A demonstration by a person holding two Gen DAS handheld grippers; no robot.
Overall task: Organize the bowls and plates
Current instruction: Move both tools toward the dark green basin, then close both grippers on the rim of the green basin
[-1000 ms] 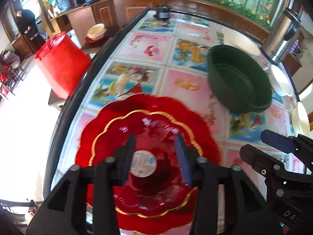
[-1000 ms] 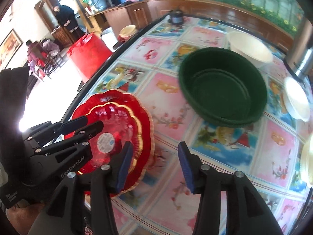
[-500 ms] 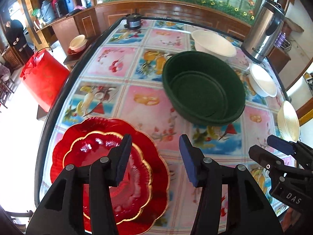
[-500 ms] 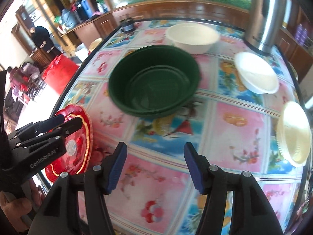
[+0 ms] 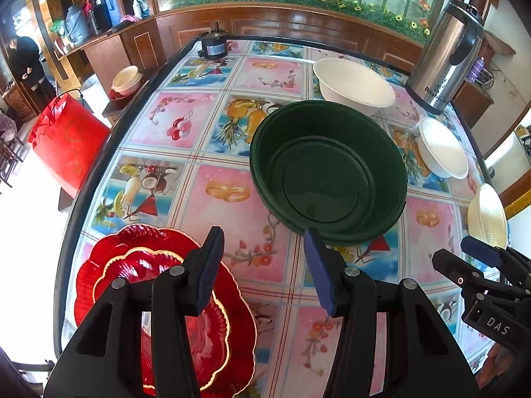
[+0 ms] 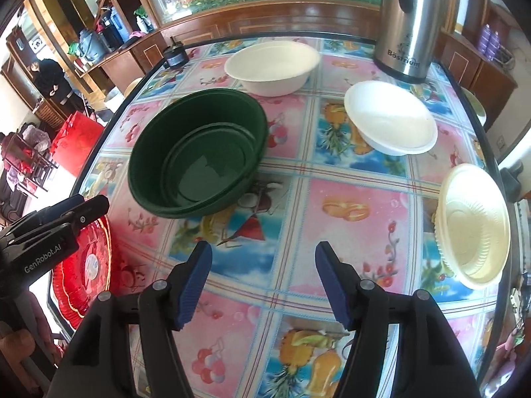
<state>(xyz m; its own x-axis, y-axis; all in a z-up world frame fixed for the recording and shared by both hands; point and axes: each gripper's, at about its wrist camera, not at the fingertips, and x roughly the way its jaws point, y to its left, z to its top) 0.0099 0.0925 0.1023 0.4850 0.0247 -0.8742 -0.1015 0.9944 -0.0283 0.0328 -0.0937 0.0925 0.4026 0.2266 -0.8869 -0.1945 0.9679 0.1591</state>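
Observation:
Two stacked red scalloped plates (image 5: 232, 325) lie at the table's near left; they show in the right wrist view (image 6: 83, 275) too. A dark green bowl (image 5: 328, 172) (image 6: 199, 156) sits mid-table with a smaller green bowl nested inside. A large white bowl (image 5: 355, 83) (image 6: 272, 63), a smaller white bowl (image 5: 441, 147) (image 6: 390, 122) and a cream ribbed bowl (image 5: 488, 215) (image 6: 473, 229) stand behind and to the right. My left gripper (image 5: 262, 265) is open and empty between plates and green bowl. My right gripper (image 6: 262, 282) is open and empty above the tablecloth.
A steel thermos (image 5: 448, 56) (image 6: 408, 20) stands at the far right corner. A small black motor (image 5: 212, 46) sits at the far edge. A red bag (image 5: 66, 139) stands on the floor left of the table. The patterned table (image 5: 166, 122) has a dark rim.
Both grippers have drawn back and swung right, off the red plates. The left gripper left the small plate on the large one. The green bowl and white bowls have come into fuller view.

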